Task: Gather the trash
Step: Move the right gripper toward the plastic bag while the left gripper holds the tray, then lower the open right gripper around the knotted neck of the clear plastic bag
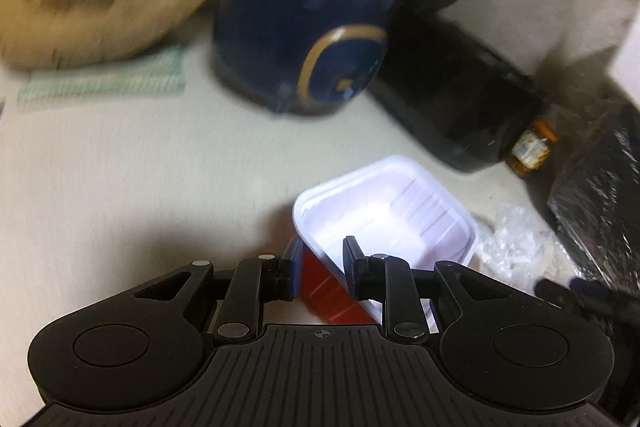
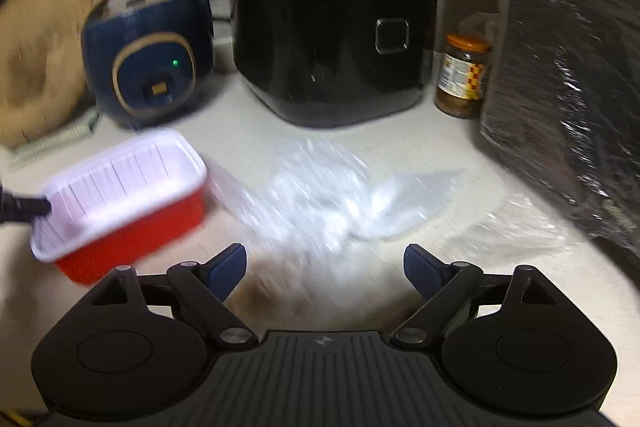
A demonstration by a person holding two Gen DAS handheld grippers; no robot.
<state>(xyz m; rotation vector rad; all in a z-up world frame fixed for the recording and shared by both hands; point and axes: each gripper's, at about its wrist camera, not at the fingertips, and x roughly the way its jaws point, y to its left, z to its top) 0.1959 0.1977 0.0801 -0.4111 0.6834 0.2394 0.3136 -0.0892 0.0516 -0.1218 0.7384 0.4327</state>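
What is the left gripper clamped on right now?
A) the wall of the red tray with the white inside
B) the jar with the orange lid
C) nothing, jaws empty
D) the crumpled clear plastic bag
A: in the left wrist view the left gripper has one pad outside and one inside the near wall of the red tray; the plastic bag and the jar lie apart on the counter.
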